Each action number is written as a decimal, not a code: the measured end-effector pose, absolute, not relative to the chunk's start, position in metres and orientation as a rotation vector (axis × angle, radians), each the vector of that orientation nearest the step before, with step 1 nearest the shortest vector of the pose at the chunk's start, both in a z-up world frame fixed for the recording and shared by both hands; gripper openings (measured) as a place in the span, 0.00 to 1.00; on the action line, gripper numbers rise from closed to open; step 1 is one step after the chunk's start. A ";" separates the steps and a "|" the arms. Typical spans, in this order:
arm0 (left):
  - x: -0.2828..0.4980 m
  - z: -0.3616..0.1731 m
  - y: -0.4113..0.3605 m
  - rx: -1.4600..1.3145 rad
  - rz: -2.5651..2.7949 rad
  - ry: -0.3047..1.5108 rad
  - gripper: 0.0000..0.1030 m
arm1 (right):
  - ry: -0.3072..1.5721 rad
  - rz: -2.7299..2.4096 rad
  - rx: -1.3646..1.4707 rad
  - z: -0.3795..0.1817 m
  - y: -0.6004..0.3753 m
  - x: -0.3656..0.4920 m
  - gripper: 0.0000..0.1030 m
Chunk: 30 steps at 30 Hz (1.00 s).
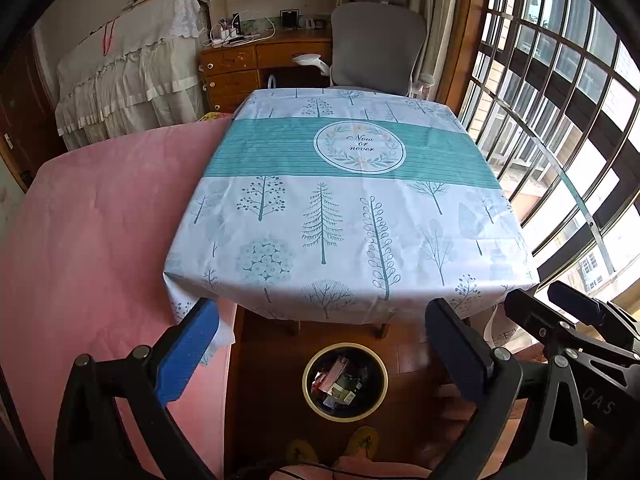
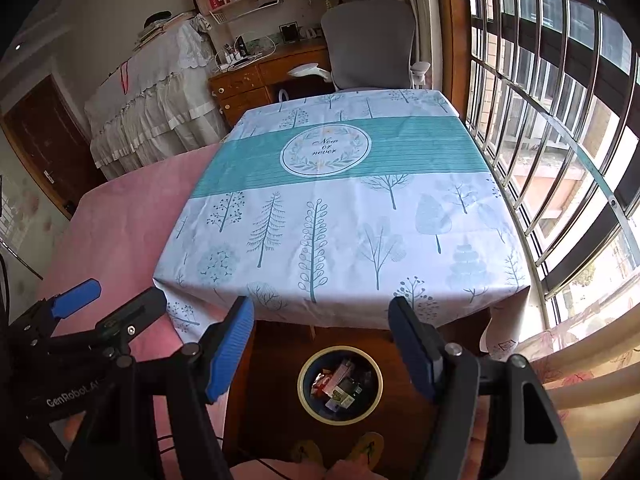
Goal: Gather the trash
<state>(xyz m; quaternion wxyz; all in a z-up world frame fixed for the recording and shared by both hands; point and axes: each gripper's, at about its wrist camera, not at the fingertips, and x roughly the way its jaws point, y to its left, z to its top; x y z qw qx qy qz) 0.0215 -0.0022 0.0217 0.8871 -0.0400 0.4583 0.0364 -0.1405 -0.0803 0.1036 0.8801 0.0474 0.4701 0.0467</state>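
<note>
A round dark trash bin [image 1: 345,386] with a pale yellow rim stands on the wooden floor below the table's near edge; it holds several wrappers and scraps. It also shows in the right wrist view [image 2: 340,385]. My left gripper [image 1: 320,352] is open and empty, held above the bin. My right gripper [image 2: 322,350] is open and empty too, beside the left one. The table [image 1: 340,208] is covered by a tree-print cloth with a teal band and bears no objects.
A pink bed [image 1: 100,248] lies to the left of the table. A barred window [image 1: 560,120] runs along the right. A grey office chair [image 1: 376,48] and a wooden desk [image 1: 248,64] stand beyond the table. Slippers [image 1: 360,444] are on the floor near the bin.
</note>
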 end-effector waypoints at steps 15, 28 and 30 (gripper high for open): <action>0.022 0.019 -0.004 -0.081 0.074 0.965 0.99 | 0.990 0.094 0.111 0.100 -0.082 -0.142 0.68; 0.024 0.017 -0.004 -0.082 0.074 0.977 0.99 | 1.003 0.099 0.124 0.094 -0.079 -0.141 0.68; 0.024 0.016 -0.005 -0.080 0.076 0.977 0.99 | 1.005 0.101 0.125 0.093 -0.079 -0.140 0.68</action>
